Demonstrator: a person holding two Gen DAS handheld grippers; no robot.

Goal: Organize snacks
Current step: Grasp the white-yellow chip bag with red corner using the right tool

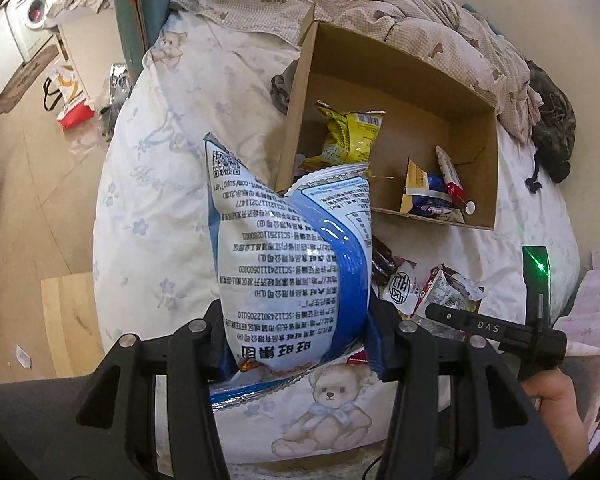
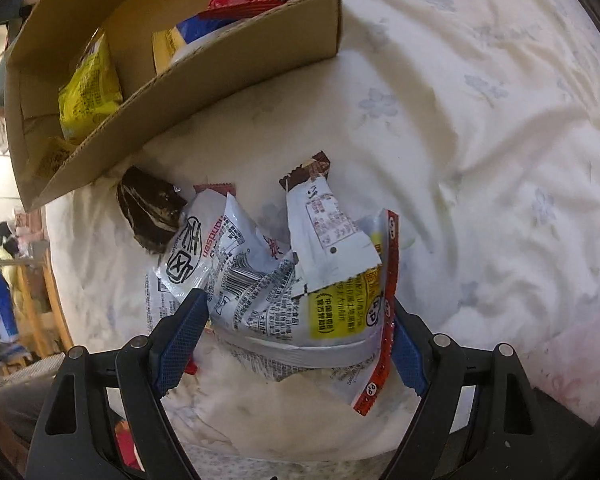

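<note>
My left gripper (image 1: 300,340) is shut on a large blue and white snack bag (image 1: 284,264), held upright above the bed, in front of the open cardboard box (image 1: 476,184). In the box lie a yellow bag (image 1: 352,136) and several small packets (image 1: 432,192). My right gripper (image 2: 296,344) stands open and points down over a pile of packets (image 2: 260,280) on the sheet, one blue pad (image 2: 180,336) on each side of it. Among them are a white packet with a brown top (image 2: 324,232), a red-edged one (image 2: 364,312) and a dark chocolate one (image 2: 148,212). The box (image 2: 204,92) stands just beyond the pile.
The bed has a white sheet (image 2: 480,120) printed with flowers and bears, and a crumpled checked blanket (image 1: 380,8) behind the box. Left of the bed is wooden floor with a red and white bag (image 1: 72,96) and a washing machine (image 1: 32,16). A hand (image 1: 556,400) shows at lower right.
</note>
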